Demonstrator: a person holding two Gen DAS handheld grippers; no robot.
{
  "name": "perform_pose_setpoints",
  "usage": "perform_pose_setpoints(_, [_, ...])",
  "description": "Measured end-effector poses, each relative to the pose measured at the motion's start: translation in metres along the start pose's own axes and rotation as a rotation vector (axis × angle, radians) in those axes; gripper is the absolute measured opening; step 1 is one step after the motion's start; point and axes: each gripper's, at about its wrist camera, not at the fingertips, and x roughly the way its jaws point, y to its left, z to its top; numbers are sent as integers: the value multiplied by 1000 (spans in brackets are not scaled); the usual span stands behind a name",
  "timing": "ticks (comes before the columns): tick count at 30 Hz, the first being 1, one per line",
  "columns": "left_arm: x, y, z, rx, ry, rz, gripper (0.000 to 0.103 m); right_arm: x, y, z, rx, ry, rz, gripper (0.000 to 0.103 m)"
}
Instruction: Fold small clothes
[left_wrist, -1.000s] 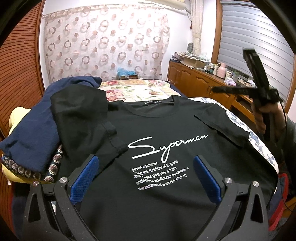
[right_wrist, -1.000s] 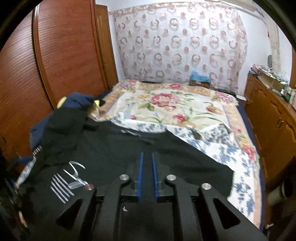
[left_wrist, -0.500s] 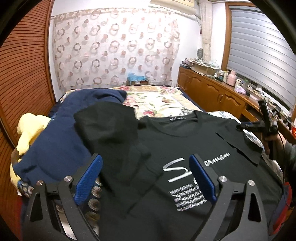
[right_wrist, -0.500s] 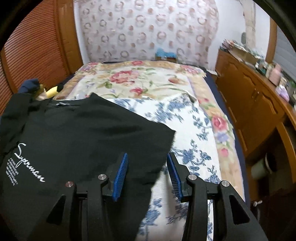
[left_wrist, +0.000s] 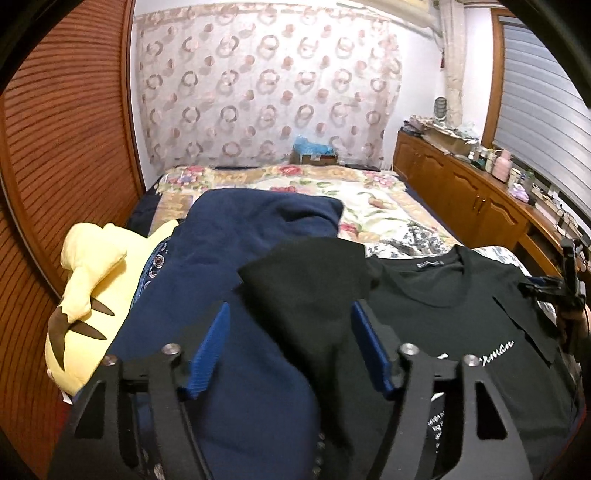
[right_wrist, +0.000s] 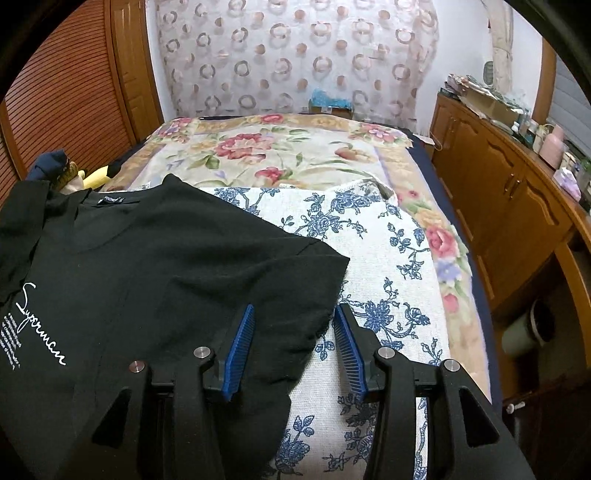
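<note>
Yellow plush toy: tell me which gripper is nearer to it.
Left. The left gripper hangs over the navy garment, right beside the yellow plush toy, jaws closing on nothing. The right gripper straddles the black T-shirt's sleeve edge across the bed.

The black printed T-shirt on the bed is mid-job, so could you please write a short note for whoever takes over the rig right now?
Left tool: jaws closing, over the shirt's left sleeve, which lies on the navy blue garment; not gripping yet.
Right tool: open, straddling the edge of the right sleeve; pads not pressing.
Black printed T-shirt: spread face up on the blue-flowered white cloth, collar toward the far end of the bed.
Done: shirt laid out.
Left: grip both sleeves, fold them in, then fold the body.
</note>
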Motion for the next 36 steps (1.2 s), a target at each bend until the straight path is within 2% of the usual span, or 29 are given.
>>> perform_pose_setpoints(7, [33, 12, 16, -33, 87, -10, 64, -3, -1, -2, -5, 0, 0, 49])
perform_pose_setpoints(12, [50, 20, 22, -84, 144, -44, 64, -4, -2, -3, -6, 0, -1, 49])
perform_pose_setpoints(16, [54, 19, 24, -104, 155, -74, 64, -3, -1, -3, -6, 1, -2, 49])
perform_pose_setpoints(19, [51, 16, 25, -88, 137, -95, 45, -3, -2, -3, -4, 0, 0, 49])
perform_pose_setpoints(21, [47, 11, 27, -60, 117, -91, 26, -3, -4, -2, -2, 0, 8, 50])
perform_pose_setpoints(22, [45, 10, 28, -53, 112, -95, 21, -3, -5, -2, -2, 0, 17, 50])
perform_pose_setpoints(23, [42, 8, 29, -49, 103, -109, 11, -2, -5, -2, -7, 1, 23, 50])
perform_pose_setpoints(24, [40, 8, 31, -43, 95, -119, 8, -2, -5, -1, -17, 2, 26, 50])
perform_pose_setpoints(30, [25, -12, 33, 16, 48, -137, 5, 4, -6, 5, -26, 3, 35, 50])
perform_pose_setpoints(32, [19, -20, 30, 34, 38, -149, 5, 4, -4, 5, -34, 0, 54, 33])
perform_pose_setpoints(33, [15, -24, 28, 41, 31, -153, 5, 3, -2, 5, -40, 0, 75, 15])
perform_pose_setpoints(34, [12, -28, 26, 48, 25, -162, 5, 3, 1, 5, -43, 7, 94, 9])
perform_pose_setpoints(36, [1, -35, 21, 55, 9, -181, 5, -2, 7, 4, -54, -3, 86, 7])
